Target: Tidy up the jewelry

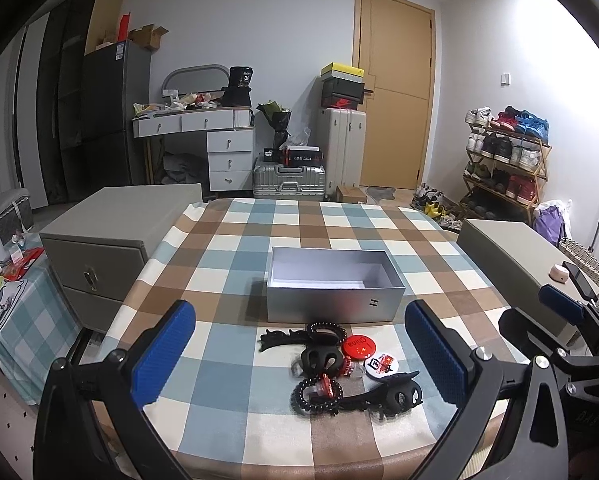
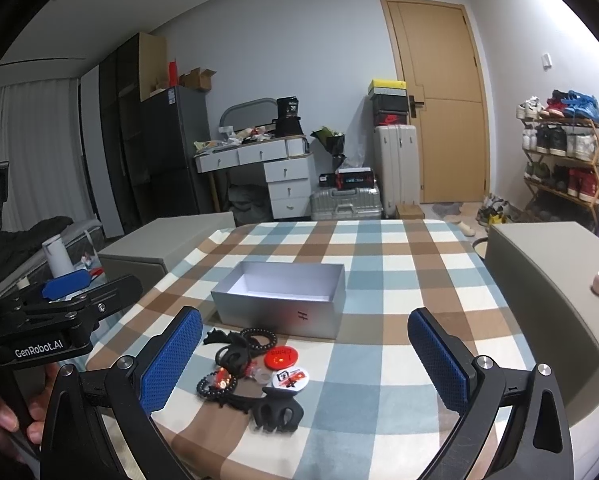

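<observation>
Both grippers, left gripper (image 1: 299, 356) and right gripper (image 2: 305, 356), stood wide open, holding nothing. Black hair clips (image 1: 395, 394), beaded bands (image 1: 317, 396) and round badges (image 1: 358, 347) lay clustered on the checked tablecloth (image 1: 227, 368), just before the open silver box (image 1: 333, 294).

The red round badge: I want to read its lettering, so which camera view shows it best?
The left wrist view. There the red round badge lies unobstructed in front of the silver box, and "China" with small stars can be made out. In the right wrist view the badge is also fully visible, but glare washes out its lettering.
</observation>
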The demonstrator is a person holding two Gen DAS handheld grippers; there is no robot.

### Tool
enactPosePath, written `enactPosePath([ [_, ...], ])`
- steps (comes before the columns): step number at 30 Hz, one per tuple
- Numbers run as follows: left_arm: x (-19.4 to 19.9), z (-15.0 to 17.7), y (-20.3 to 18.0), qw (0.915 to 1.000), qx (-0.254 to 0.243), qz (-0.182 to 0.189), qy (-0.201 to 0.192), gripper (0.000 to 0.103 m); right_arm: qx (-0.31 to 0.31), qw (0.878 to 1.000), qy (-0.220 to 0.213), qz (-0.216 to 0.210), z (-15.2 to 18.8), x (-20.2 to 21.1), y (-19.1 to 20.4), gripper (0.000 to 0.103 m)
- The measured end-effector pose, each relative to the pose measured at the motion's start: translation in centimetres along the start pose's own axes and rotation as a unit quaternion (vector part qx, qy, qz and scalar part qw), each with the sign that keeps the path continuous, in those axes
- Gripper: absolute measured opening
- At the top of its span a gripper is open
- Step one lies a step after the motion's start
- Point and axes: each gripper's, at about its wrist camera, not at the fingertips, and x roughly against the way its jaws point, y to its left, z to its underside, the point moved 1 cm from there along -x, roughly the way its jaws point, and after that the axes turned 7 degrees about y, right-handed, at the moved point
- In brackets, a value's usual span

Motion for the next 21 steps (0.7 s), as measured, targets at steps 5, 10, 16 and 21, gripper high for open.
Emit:
enactPosePath([
  [5, 0.04, 0.11, 0.23, 1.0000, 0.007, -0.001, 0.002, 0.102, 0.000, 1.000, 0.000, 0.001, 0.00, 0.09, -0.01, 0.103],
  [10, 0.22, 0.27, 0.22, 1.0000, 0.003, -0.001, 0.003, 0.102, -0.001, 1.000, -0.002, 0.001, 0.01, 0.30, -0.12, 0.103],
  [16, -0.08, 0.40, 0.63, 0.9998, 0.016, 0.008, 0.013, 0.102, -0.001, 1.000, -0.003, 0.001, 0.08, 0.33, -0.10, 0.103],
  [21, -0.31, 0.53, 0.68, 0.9996, 0.020, 0.010, 0.018, 0.102, -0.014, 1.000, 0.003, -0.003, 0.08, 0.11, -0.40, 0.103],
])
